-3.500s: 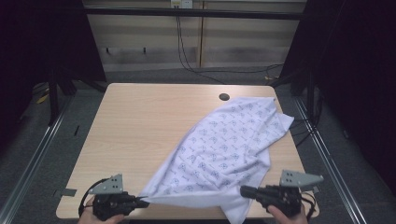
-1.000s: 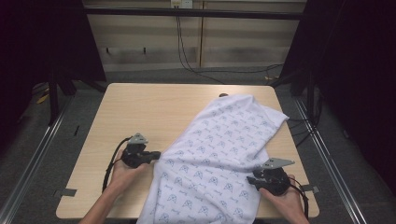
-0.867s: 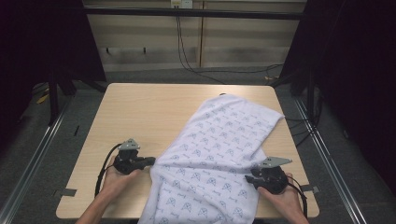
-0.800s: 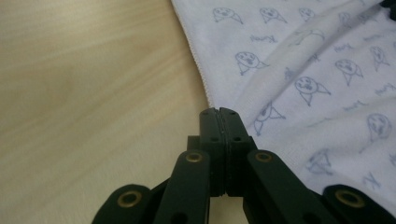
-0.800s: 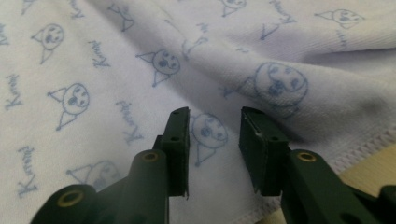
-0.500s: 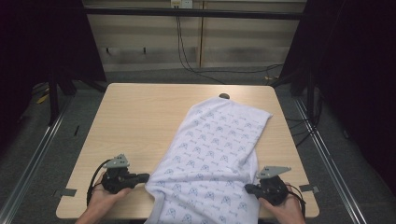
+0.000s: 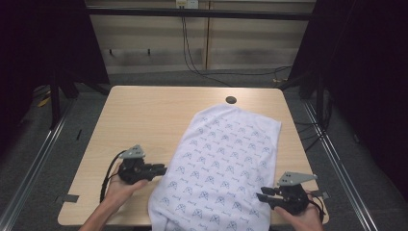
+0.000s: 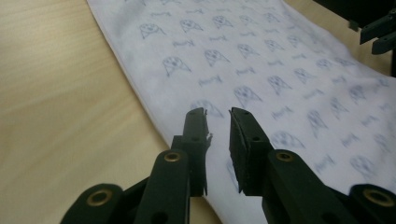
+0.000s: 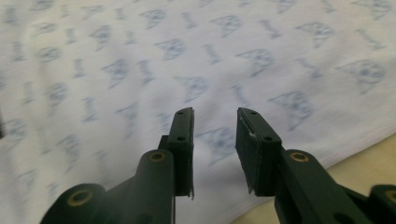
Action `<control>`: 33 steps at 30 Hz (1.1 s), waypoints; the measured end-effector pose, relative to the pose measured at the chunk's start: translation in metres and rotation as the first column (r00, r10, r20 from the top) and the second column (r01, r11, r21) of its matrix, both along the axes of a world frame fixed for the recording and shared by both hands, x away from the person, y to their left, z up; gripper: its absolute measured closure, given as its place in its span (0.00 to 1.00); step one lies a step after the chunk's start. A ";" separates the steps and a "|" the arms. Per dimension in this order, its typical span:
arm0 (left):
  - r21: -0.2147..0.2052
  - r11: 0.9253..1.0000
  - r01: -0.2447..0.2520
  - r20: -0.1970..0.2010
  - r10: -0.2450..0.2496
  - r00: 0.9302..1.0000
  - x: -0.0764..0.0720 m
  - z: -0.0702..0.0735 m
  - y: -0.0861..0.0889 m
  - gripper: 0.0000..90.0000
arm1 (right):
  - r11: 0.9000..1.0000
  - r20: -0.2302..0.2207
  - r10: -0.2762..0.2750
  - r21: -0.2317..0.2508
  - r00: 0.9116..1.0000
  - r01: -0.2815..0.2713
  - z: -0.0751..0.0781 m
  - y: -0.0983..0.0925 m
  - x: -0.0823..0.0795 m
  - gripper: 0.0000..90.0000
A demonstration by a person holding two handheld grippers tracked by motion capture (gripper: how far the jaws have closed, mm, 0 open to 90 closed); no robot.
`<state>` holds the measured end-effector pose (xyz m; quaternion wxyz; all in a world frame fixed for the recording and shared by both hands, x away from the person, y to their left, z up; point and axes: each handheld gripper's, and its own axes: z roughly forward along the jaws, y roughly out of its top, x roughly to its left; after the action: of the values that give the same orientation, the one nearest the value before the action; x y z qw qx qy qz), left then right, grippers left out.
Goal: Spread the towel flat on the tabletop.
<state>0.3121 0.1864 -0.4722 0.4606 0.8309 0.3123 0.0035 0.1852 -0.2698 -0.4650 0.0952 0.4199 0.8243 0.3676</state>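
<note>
We see a white cloth (image 7: 226, 168) with a small blue print lying flat on the bench (image 7: 144, 115), its near end over the edge. The left hand-held gripper (image 7: 161, 169) and right hand-held gripper (image 7: 262, 196) have just been opening; both stand narrowly parted, holding nothing.

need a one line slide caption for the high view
Two hand-held grippers, left gripper and right gripper, flank a patterned white cloth on a wooden table.
</note>
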 end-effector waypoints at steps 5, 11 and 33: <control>0.050 0.999 -0.012 -0.003 0.012 1.000 0.035 -0.011 -0.031 0.93 | 0.998 0.008 -0.054 -0.036 0.999 0.054 -0.010 -0.003 0.034 0.71; 0.178 0.984 -0.031 0.037 0.025 0.999 0.050 -0.030 -0.051 0.83 | 0.995 0.002 -0.084 -0.050 0.996 0.084 -0.020 -0.002 0.056 0.66; 0.164 0.986 -0.012 -0.002 0.013 1.000 -0.027 -0.027 0.017 0.99 | 0.991 0.041 -0.056 -0.115 0.998 0.060 -0.031 0.022 0.079 0.60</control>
<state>0.2851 0.2037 -0.4993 0.3901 0.8640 0.3167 0.0309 0.2643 -0.2481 -0.4963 0.1459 0.4305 0.8298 0.3238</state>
